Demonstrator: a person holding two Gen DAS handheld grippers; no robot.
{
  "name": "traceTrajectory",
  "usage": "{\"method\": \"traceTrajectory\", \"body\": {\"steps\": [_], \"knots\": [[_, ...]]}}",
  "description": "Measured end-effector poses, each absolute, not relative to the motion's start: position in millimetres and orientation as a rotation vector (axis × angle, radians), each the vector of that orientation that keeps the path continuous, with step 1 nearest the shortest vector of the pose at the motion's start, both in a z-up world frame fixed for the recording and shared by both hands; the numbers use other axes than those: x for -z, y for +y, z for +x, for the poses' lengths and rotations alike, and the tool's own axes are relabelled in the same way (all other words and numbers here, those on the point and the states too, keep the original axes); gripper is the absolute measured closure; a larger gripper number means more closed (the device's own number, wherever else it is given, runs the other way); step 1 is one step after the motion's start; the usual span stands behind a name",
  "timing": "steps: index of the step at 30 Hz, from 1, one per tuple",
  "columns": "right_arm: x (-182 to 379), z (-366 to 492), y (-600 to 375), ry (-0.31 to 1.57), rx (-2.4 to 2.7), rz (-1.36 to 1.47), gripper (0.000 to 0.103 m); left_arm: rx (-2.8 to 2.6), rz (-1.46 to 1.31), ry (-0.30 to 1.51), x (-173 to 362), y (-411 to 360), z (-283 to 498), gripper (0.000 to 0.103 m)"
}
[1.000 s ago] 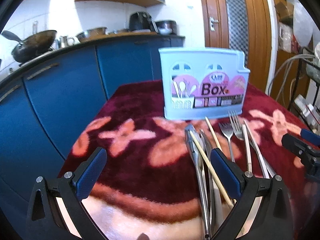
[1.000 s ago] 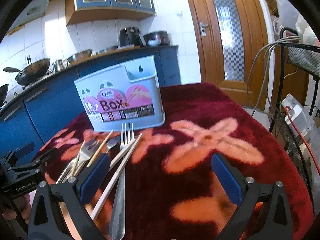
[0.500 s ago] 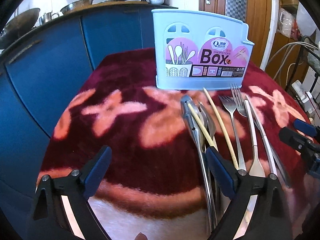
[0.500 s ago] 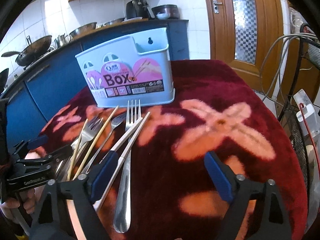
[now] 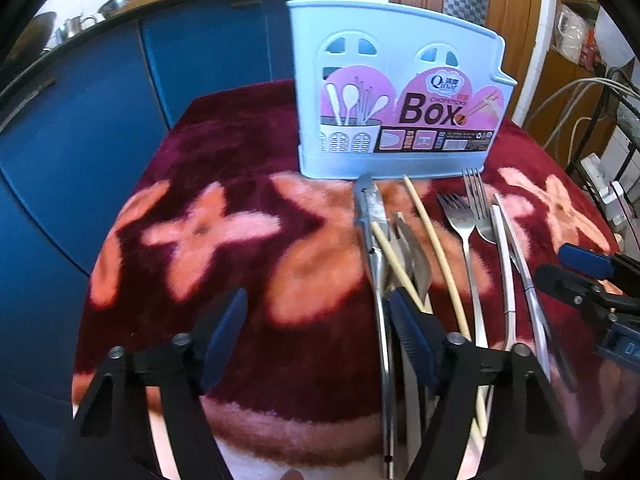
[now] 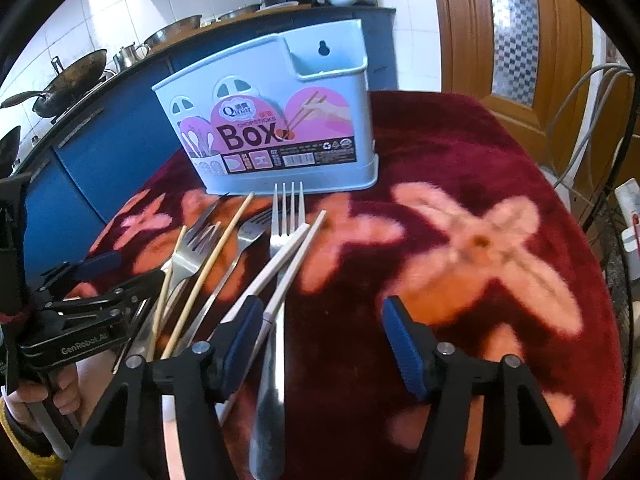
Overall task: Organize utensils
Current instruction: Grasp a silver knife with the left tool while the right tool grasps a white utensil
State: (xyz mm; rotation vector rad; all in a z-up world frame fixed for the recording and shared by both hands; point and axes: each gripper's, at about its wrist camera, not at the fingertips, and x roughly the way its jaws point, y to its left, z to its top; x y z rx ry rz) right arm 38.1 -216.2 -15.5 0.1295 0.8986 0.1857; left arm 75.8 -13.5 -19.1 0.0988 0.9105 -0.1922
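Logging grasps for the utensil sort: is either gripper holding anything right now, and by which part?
Nothing is held. The left gripper and right gripper both have open jaws with only the dark red flowered blanket between them; their jaws have just been closing.

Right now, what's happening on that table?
A person holds both grippers low over loose cutlery lying in front of the blue utensil box. Nothing is picked up yet. The left gripper and right gripper have just been closing, with only cloth between their fingers. Forks, chopsticks and tongs lie on the cloth.
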Motion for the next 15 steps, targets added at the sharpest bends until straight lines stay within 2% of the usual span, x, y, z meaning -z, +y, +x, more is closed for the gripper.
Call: {"method": "traceTrajectory", "body": {"steps": [4,11,12,13,15], "knots": [[17.1,49.6,-214.0,0.935,-0.186,0.123,0.048,0.231,0.101,0.950,17.1,-17.2,87.2,0.038],[16.5,63.8,-213.7,0.976,-0.206,0.147,0.062,0.261,0.072,0.999,17.6,-18.6,102.4,0.039],[16.7,65.0,-214.1,0.981,-0.212,0.154,0.064,0.263,0.067,1.001,17.7,-18.4,102.8,0.041],[17.4,67.1,-213.9,0.990,-0.217,0.160,0.070,0.269,0.063,1.003,17.5,-18.2,103.2,0.042],[18.8,70.6,-213.5,1.000,-0.219,0.168,0.078,0.286,0.051,1.004,16.8,-18.0,102.4,0.052]]}}
